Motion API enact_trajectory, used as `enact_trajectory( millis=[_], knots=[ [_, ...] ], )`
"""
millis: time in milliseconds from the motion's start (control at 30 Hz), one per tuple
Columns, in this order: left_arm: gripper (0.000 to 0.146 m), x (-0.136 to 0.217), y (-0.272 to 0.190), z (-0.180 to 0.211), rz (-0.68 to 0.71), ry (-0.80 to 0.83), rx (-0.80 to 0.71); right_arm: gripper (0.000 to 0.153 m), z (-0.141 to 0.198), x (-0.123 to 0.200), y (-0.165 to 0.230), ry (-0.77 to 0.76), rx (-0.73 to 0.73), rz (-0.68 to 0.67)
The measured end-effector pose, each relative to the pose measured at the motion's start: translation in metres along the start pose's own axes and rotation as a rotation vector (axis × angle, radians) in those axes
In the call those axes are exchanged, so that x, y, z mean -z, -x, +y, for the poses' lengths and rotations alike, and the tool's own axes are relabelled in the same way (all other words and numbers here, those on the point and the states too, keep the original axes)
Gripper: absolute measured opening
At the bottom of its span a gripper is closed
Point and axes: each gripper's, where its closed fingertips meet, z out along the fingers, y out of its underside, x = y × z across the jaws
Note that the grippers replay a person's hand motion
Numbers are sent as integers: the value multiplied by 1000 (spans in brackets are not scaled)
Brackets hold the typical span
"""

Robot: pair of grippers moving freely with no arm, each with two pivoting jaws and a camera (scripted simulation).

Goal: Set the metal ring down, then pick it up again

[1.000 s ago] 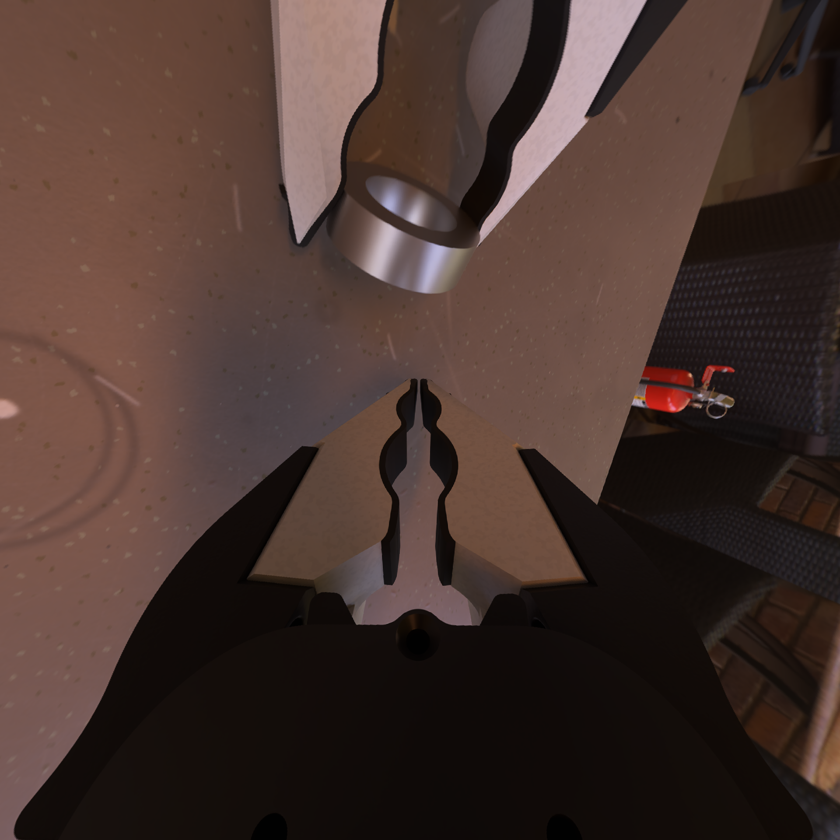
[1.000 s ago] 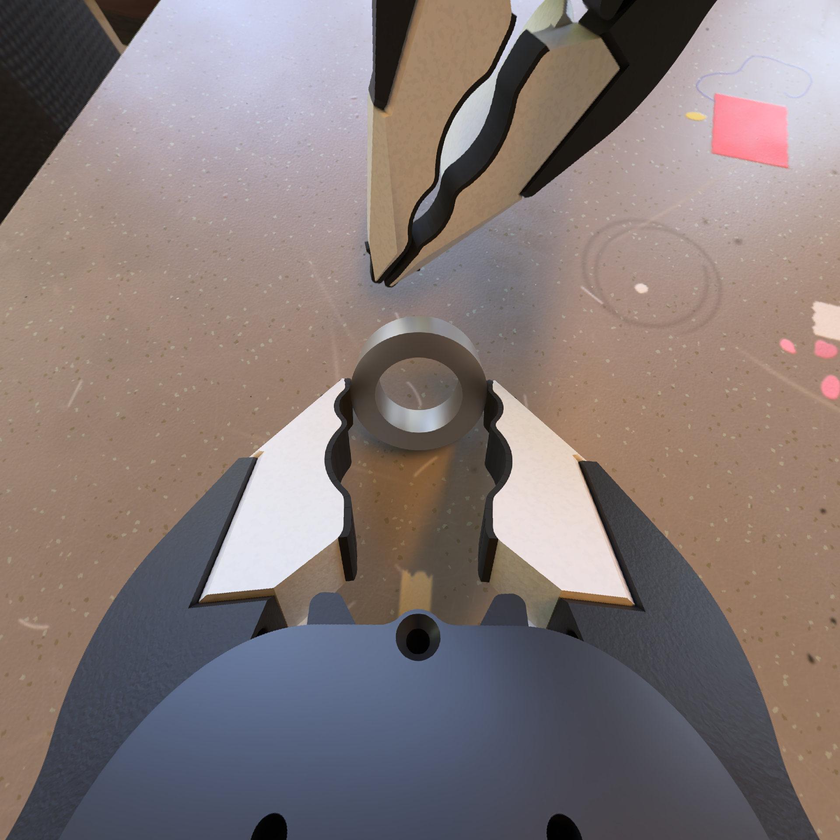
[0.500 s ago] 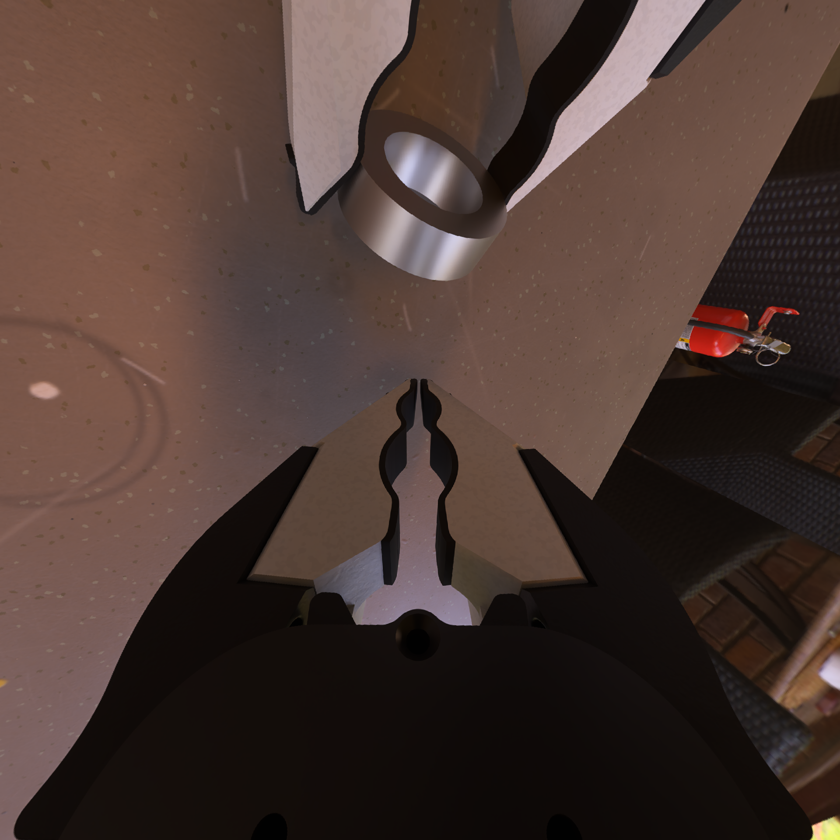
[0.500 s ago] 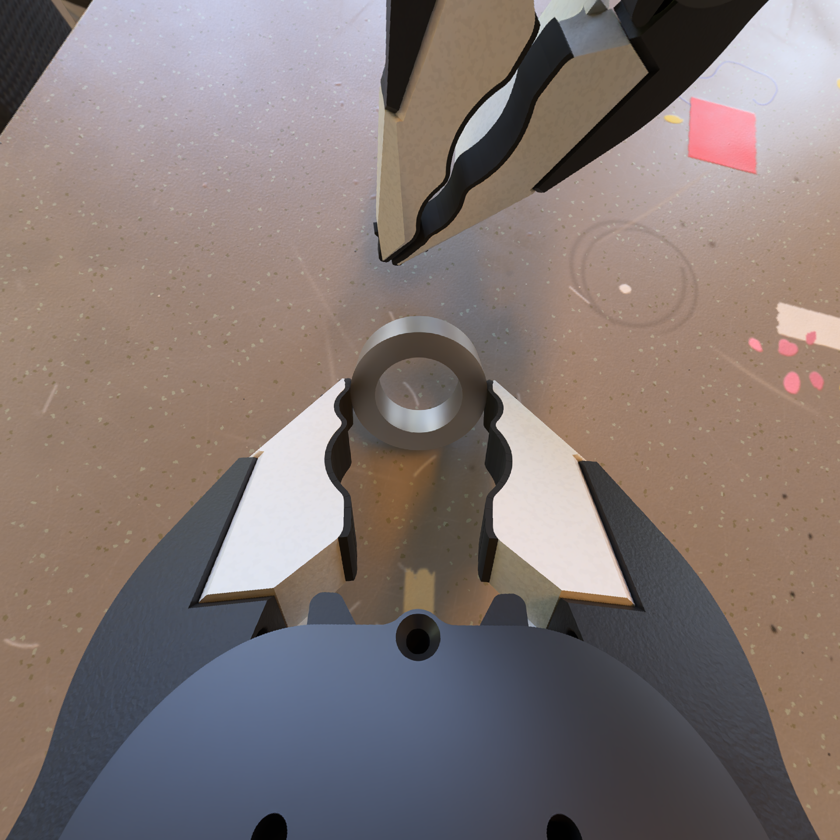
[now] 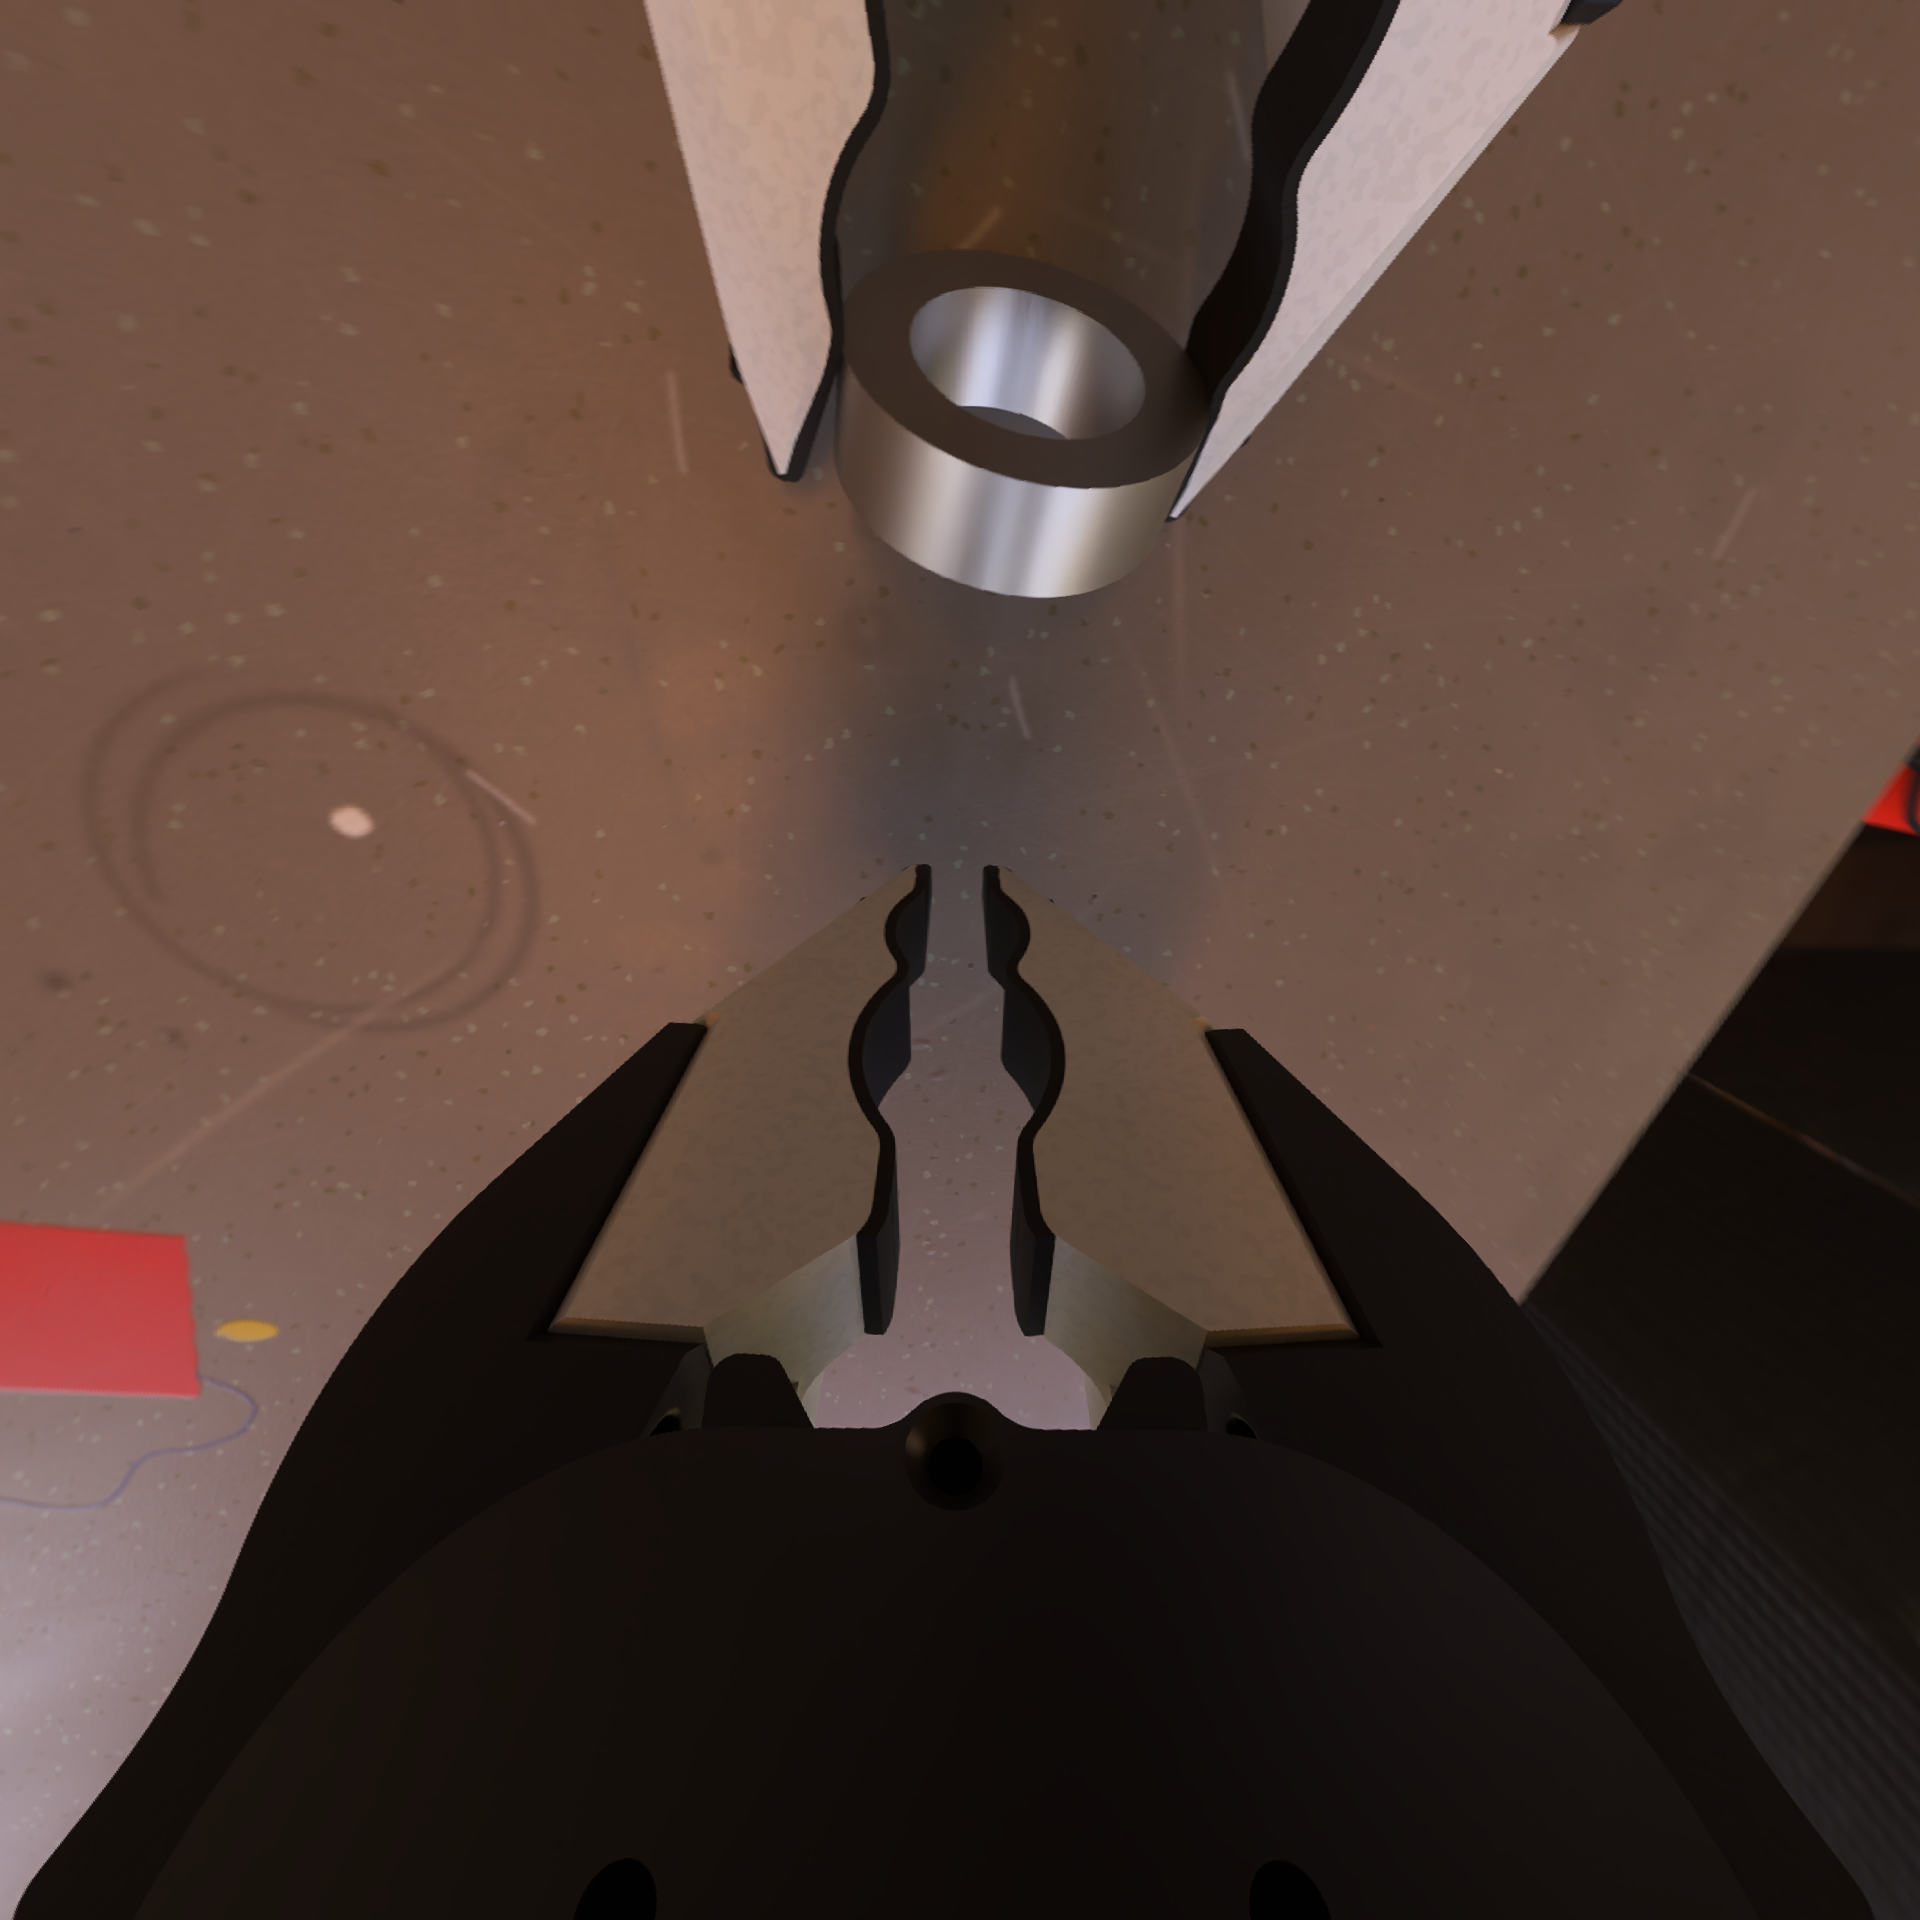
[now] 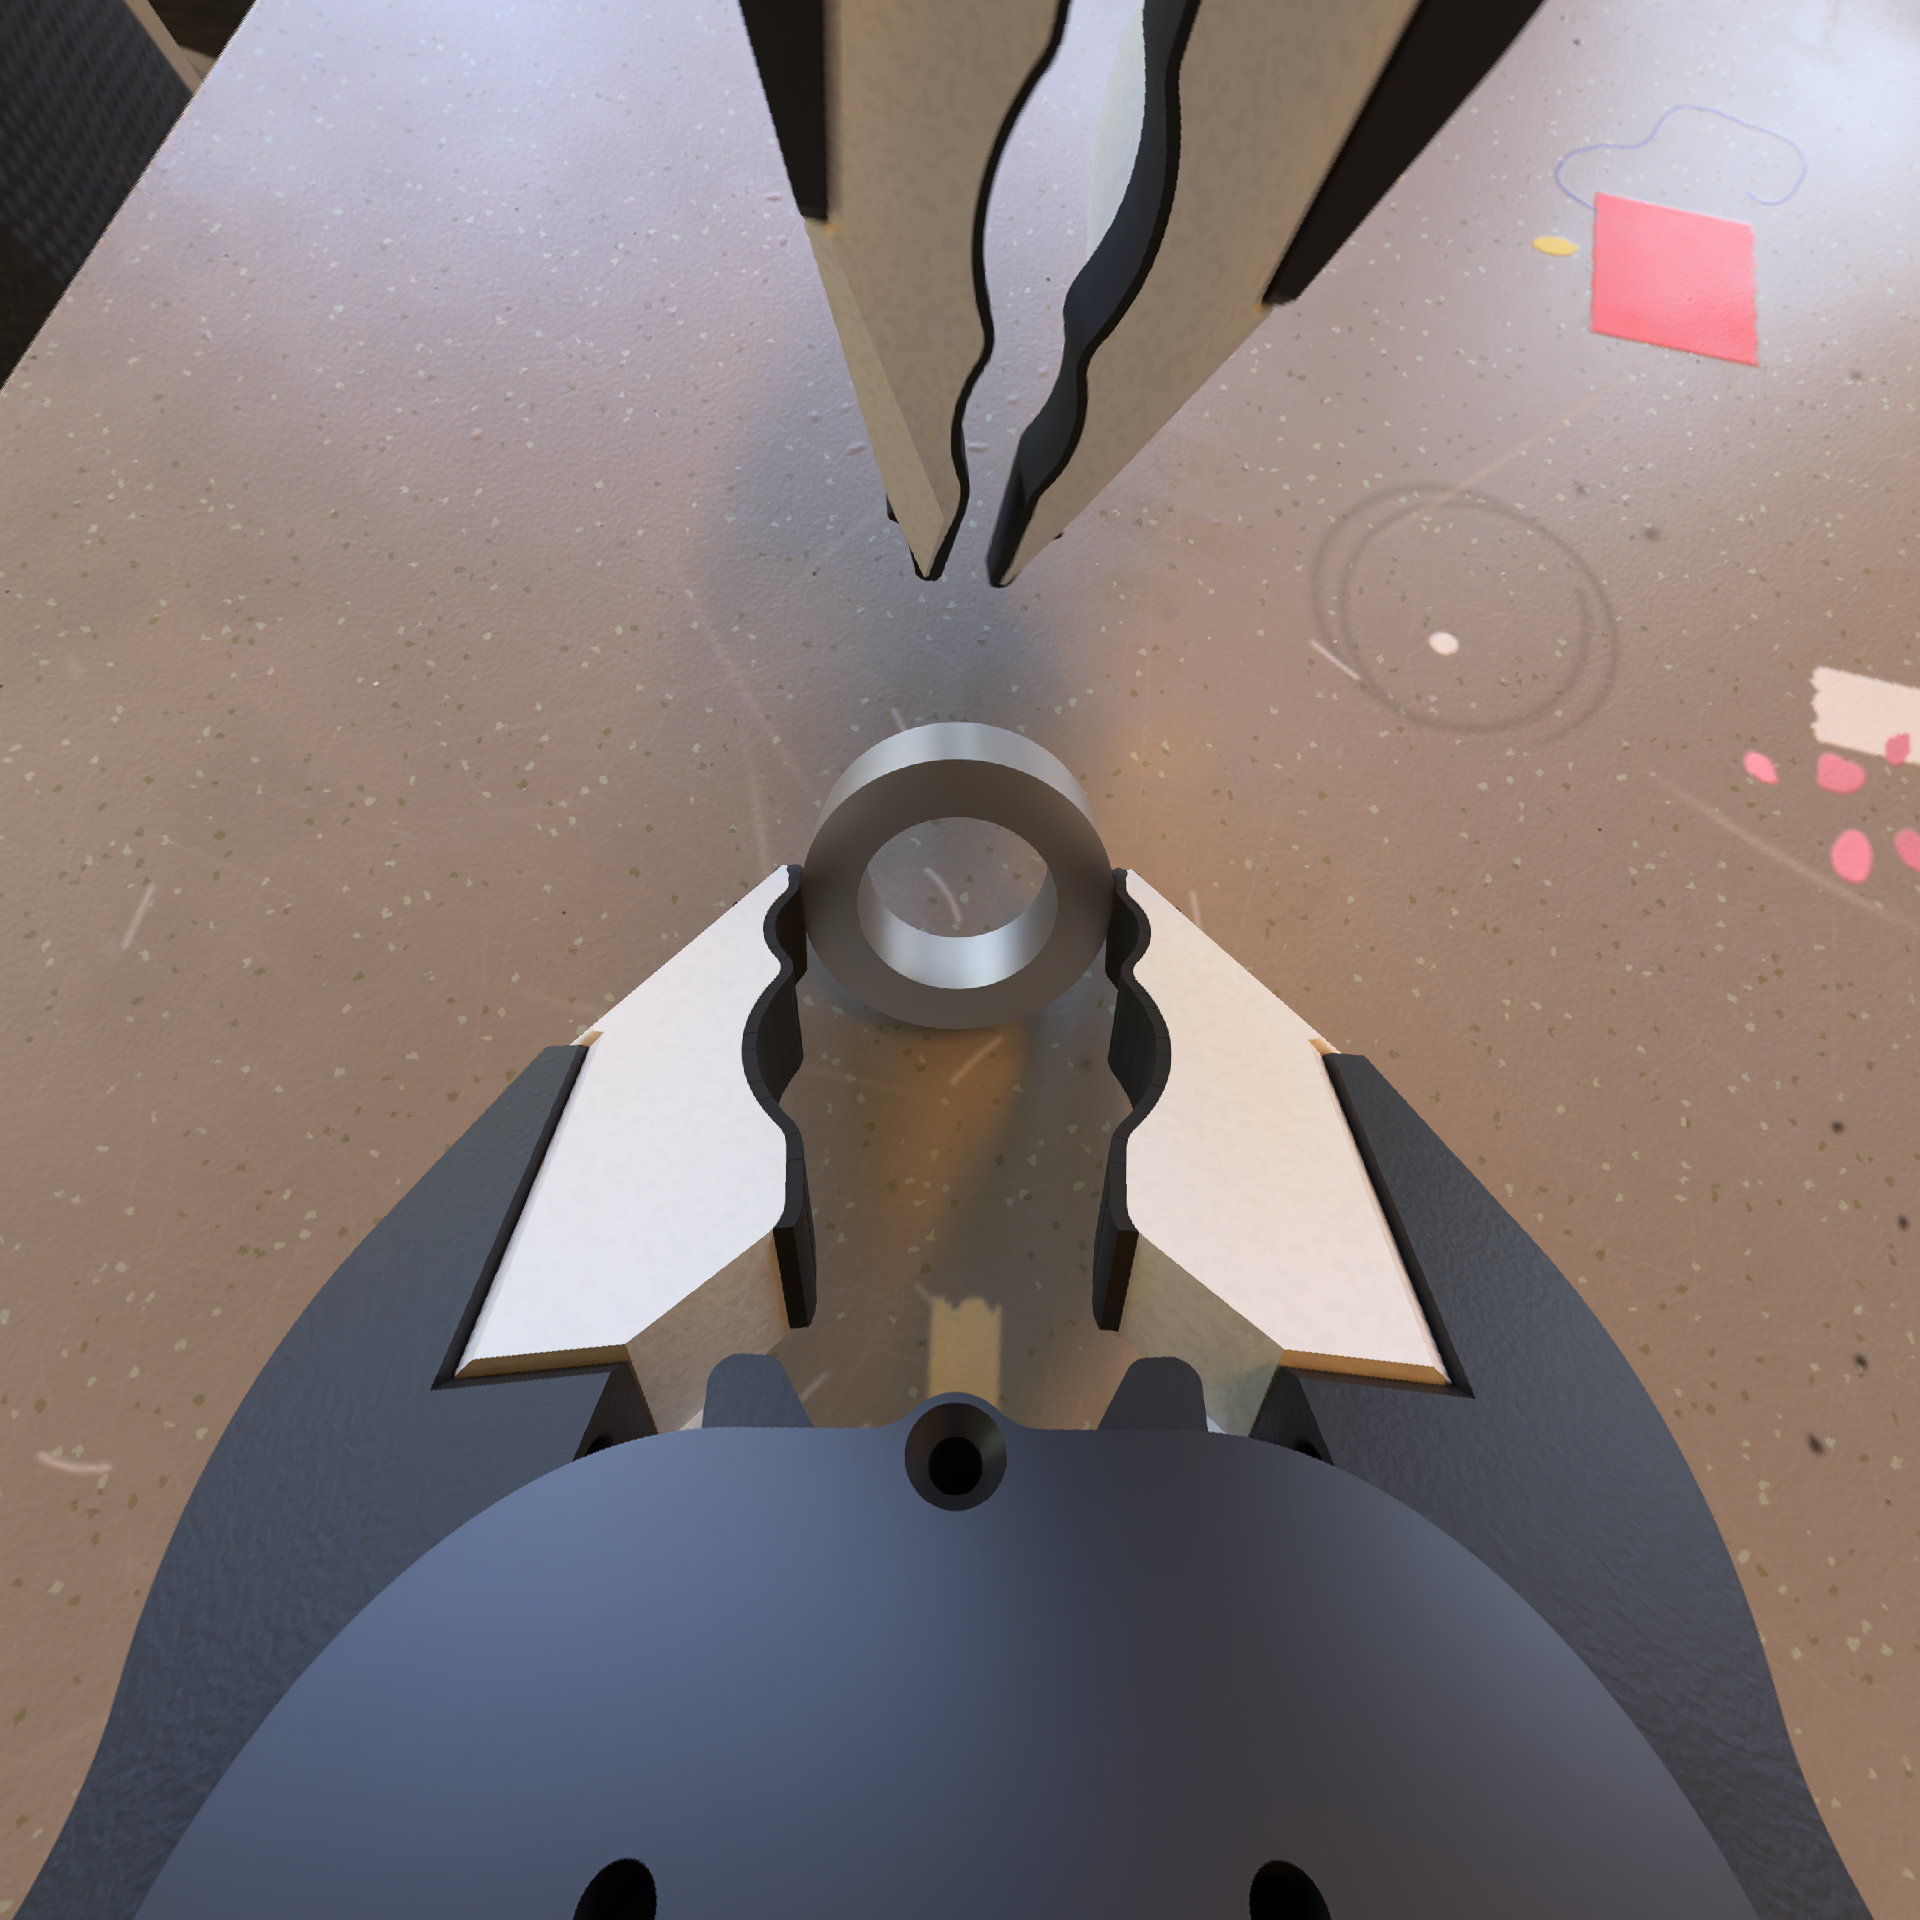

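Brushed steel: the metal ring [image 6: 953,902] sits clamped between the tips of the right tongs [image 6: 956,906] above the speckled brown counter [image 6: 416,665]. Facing it and apart from it, the left tongs [image 5: 954,875] stand narrowly parted, gripping nothing.

Thick steel-grey metal ring [image 6: 954,883], clamped between right gripper's [image 6: 956,902] fingers [image 6: 686,1081]
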Motion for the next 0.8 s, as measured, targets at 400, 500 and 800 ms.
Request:
enact_trajectory(
  millis=[400,500,800],
  knots=[
    [21,-2,2,-1,-214,-268,13,58,0,0,0,-2,-6,-7],
    [21,-2,2,-1,-217,-313,11,58,0,0,0,-2,-8,-9],
    [2,-3,0,-7,-294,-322,-80,58,-1,1,0,-12,18,-3]
  ],
)
